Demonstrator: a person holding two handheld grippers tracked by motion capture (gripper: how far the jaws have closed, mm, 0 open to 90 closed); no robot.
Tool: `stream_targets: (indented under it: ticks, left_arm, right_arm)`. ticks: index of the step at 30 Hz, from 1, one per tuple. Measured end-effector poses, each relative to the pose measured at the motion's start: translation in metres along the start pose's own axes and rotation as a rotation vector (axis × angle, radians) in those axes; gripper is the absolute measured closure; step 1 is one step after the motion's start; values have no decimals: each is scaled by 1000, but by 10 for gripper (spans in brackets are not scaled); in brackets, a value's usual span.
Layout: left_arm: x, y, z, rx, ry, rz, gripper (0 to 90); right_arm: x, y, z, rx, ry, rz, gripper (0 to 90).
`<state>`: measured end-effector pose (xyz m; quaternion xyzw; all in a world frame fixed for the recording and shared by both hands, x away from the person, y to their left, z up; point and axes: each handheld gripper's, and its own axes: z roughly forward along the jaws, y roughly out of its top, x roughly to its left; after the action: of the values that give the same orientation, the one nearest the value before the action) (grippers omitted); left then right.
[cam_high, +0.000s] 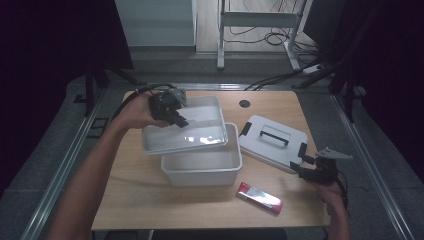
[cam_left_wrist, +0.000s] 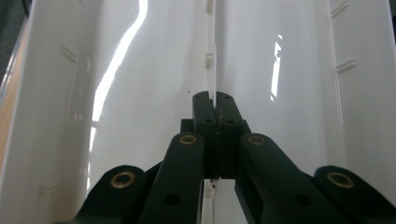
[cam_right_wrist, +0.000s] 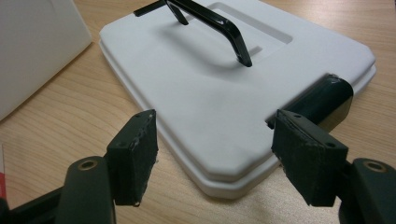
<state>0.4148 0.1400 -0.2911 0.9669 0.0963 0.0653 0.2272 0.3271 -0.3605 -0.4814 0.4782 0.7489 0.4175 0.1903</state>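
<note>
A shallow white tray (cam_high: 200, 134) hangs tilted over the back of a deeper white bin (cam_high: 205, 167). My left gripper (cam_high: 176, 117) is shut on the thin centre divider (cam_left_wrist: 210, 51) of the tray (cam_left_wrist: 140, 93), and its closed tips (cam_left_wrist: 214, 103) pinch that rib. A white lid (cam_high: 272, 142) with a black handle (cam_right_wrist: 219, 28) lies flat to the right of the bin. My right gripper (cam_high: 302, 169) stands open at the lid's near corner. In the right gripper view, the right gripper (cam_right_wrist: 217, 140) straddles the lid's edge (cam_right_wrist: 219, 172) without touching it, beside a black latch (cam_right_wrist: 327, 95).
A red packet (cam_high: 259, 197) lies on the wooden table (cam_high: 130, 195) near the front edge, between the bin and my right hand. The bin's white wall (cam_right_wrist: 32, 46) stands left of the lid. A round cable hole (cam_high: 244, 103) sits at the table's back.
</note>
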Motion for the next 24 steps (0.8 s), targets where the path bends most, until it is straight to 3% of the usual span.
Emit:
stream_targets:
  ticks: [12,24]
  left_arm:
    - [7,-34,-36,27,64,-62,898]
    - [10,-82,-62,22,120,-166,898]
  right_arm:
    - [-2,-1,-1,-1,-3,4,308]
    - [-1,-1,0,5,-3,1,308]
